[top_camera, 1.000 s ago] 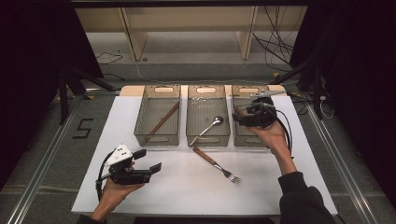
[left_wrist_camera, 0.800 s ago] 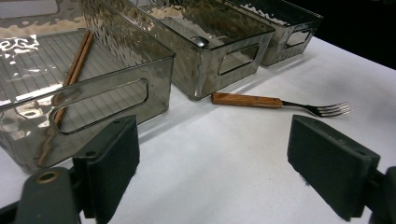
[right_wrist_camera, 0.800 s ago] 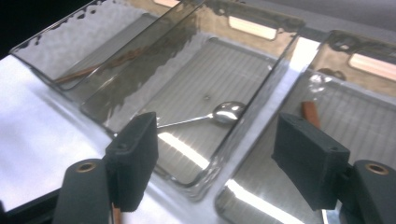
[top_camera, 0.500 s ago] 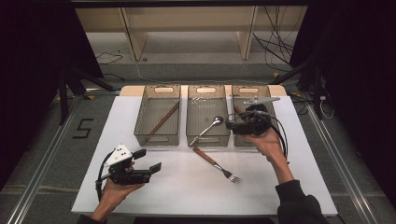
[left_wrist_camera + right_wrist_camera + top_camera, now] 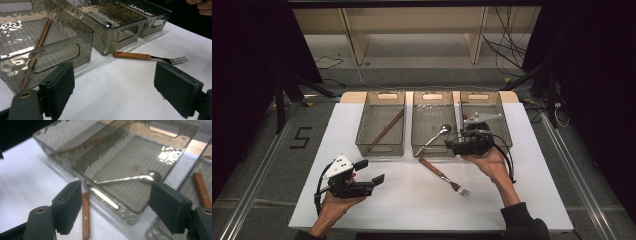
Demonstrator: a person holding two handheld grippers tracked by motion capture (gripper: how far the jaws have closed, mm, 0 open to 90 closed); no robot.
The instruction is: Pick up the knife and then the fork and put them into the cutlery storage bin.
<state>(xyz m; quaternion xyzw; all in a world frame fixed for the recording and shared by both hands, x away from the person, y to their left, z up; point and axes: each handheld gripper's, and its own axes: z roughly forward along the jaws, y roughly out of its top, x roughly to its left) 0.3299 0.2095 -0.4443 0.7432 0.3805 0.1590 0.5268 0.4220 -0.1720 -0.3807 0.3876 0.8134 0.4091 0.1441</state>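
Observation:
A fork with a wooden handle (image 5: 442, 176) lies on the white mat (image 5: 412, 200) in front of the middle bin; its handle shows as well (image 5: 85, 215). My right gripper (image 5: 449, 146) hovers open over the near ends of the middle and right bins, pointing left, nothing between its jaws (image 5: 117, 205). A metal spoon (image 5: 434, 137) rests in the middle bin (image 5: 432, 96), its bowl (image 5: 150, 175) just beyond my jaws. My left gripper (image 5: 370, 171) stands open low over the mat's near left, aimed at the fork (image 5: 150, 57), jaws empty (image 5: 118, 87).
The left bin (image 5: 381, 96) holds wooden chopsticks (image 5: 386, 131), also visible (image 5: 40, 40). The right bin (image 5: 507, 130) holds a wooden-handled utensil (image 5: 201, 190). Bare mat spreads across the near half. Metal rails run along both sides; cables lie at the back right.
My right gripper has moved from above the right bin leftward and nearer, to the front of the middle bin. The left gripper and the fork have stayed put.

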